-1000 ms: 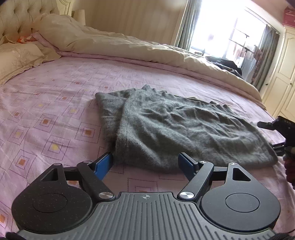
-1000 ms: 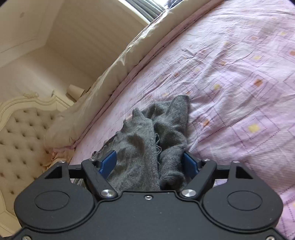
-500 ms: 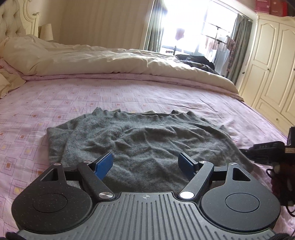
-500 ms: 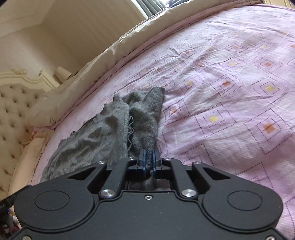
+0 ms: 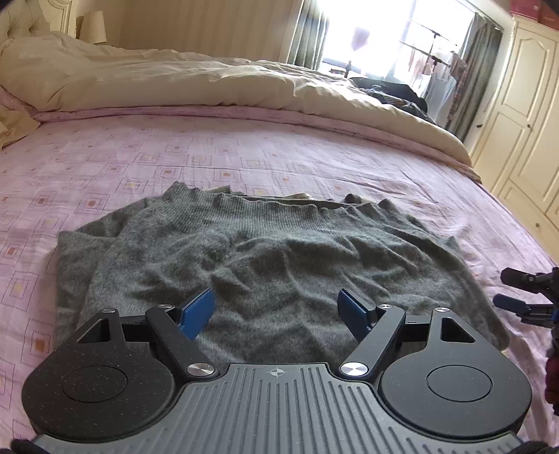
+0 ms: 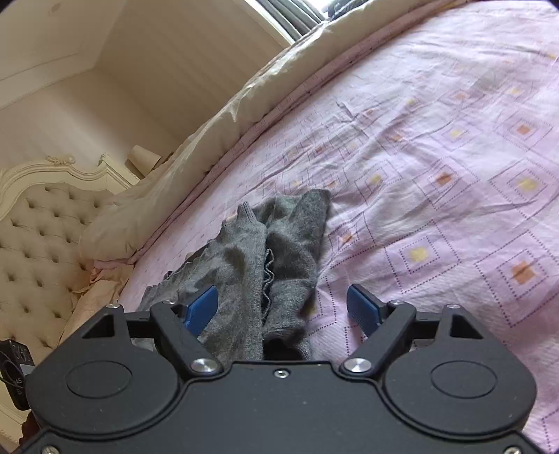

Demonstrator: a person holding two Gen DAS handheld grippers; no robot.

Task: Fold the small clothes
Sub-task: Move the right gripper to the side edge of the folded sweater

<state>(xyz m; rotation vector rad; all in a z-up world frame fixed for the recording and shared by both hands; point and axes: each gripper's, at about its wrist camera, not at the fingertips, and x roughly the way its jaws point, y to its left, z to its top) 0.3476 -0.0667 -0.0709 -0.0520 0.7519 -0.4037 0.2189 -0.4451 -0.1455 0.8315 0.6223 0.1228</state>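
One grey sweater lies flat on the pink bedsheet, ribbed hem on the far side and one folded-in flap at its left edge. Nothing rests on it.

Surroundings: one cream duvet is bunched along the far side of the bed. One tufted headboard stands at the head end, with one lamp beside it. White wardrobe doors and one curtained window lie beyond the bed's right side. A dark heap sits on the far end of the duvet; what it is cannot be told.

Left gripper: released, jaws spread wide above the sweater's near edge, nothing between the pads.

Right gripper: jaws have just been opening and now stand wide. The sweater's bunched end lies between them, loose, with the pads not pressing on it. In the left view this gripper shows at the sweater's right end.
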